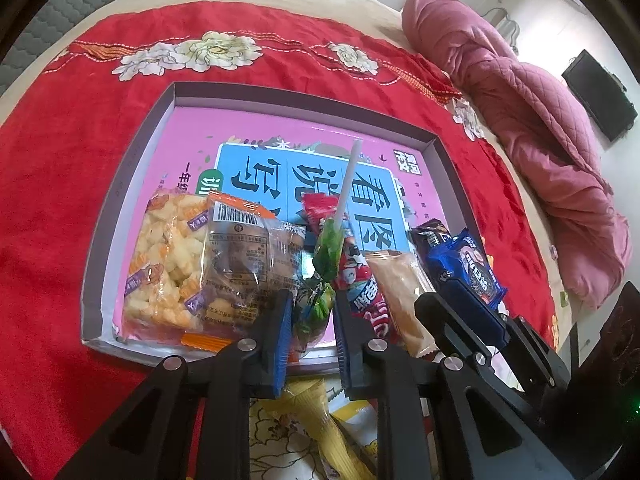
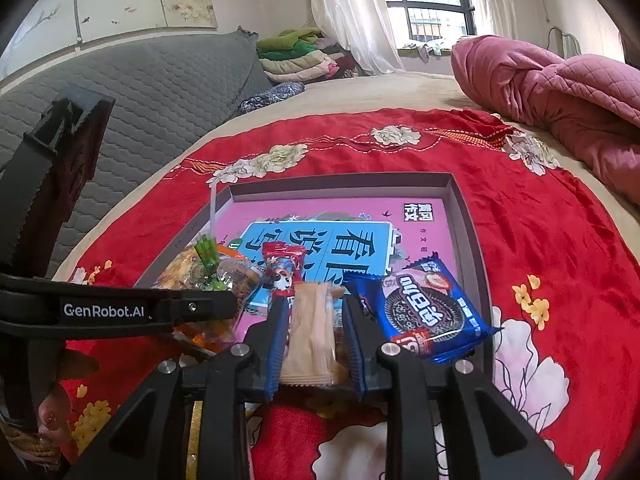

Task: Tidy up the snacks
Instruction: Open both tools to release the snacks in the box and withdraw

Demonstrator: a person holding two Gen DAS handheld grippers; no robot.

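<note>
A shallow grey box [image 1: 128, 168] with a pink printed floor lies on a red floral cloth. In it lie a bag of yellow puffs [image 1: 168, 260], a clear cookie pack [image 1: 248, 256], a red-and-blue candy pack [image 1: 360, 280], a tan wafer pack [image 1: 400, 292] and a blue Oreo pack [image 1: 476, 268]. My left gripper [image 1: 312, 312] is shut on a green-wrapped lollipop [image 1: 326, 248] with its white stick pointing up and away. My right gripper [image 2: 314, 336] is shut on the tan wafer pack [image 2: 312, 332], low over the box's [image 2: 464, 216] near edge, beside the Oreo pack [image 2: 428, 312].
A pink quilt [image 1: 540, 120] is bunched at the right on the bed. A grey padded headboard [image 2: 160, 80] stands to the left. A yellow wrapped snack [image 1: 320, 412] lies on the cloth under my left gripper. The right gripper's body [image 1: 472, 320] sits close on the left gripper's right.
</note>
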